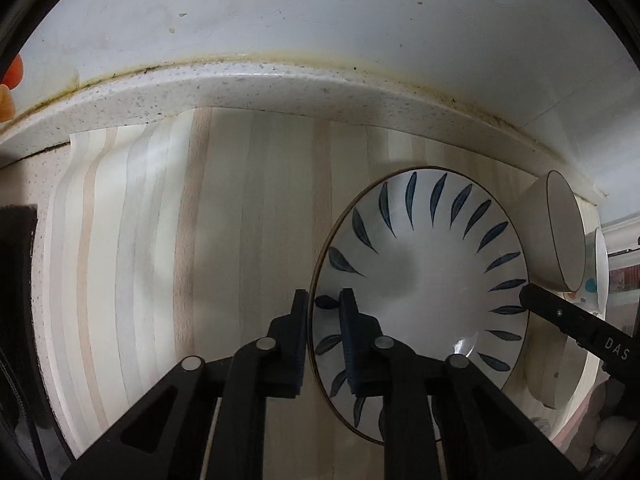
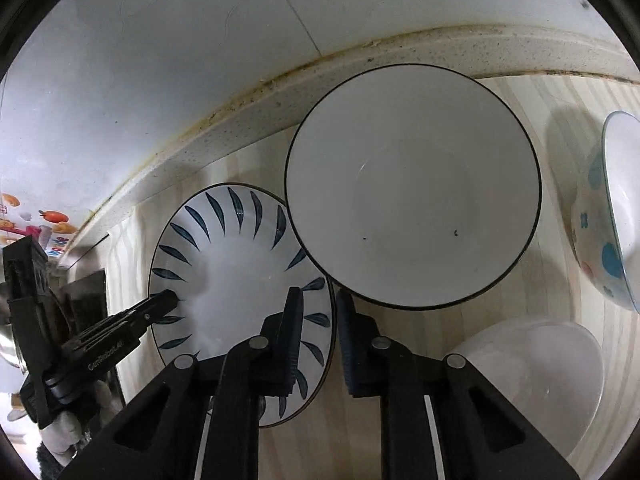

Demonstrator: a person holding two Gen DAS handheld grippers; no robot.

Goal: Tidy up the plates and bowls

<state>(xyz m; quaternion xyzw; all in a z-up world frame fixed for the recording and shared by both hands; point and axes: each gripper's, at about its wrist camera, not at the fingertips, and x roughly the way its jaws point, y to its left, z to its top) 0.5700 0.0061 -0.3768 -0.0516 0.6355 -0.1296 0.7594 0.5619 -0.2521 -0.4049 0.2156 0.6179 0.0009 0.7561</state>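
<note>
A white plate with blue leaf marks lies on the wood-grain mat. My left gripper straddles its left rim, one finger outside and one on the plate; the jaws look closed on the rim. In the right wrist view the same plate has its right rim between my right gripper's fingers, also gripped. A white bowl with a dark rim sits just behind the plate's right edge and shows at the right in the left wrist view.
A dotted blue-and-white bowl stands at the far right. A translucent plastic bowl lies at the lower right. A speckled counter ledge and white wall run behind the mat. The left gripper shows in the right wrist view.
</note>
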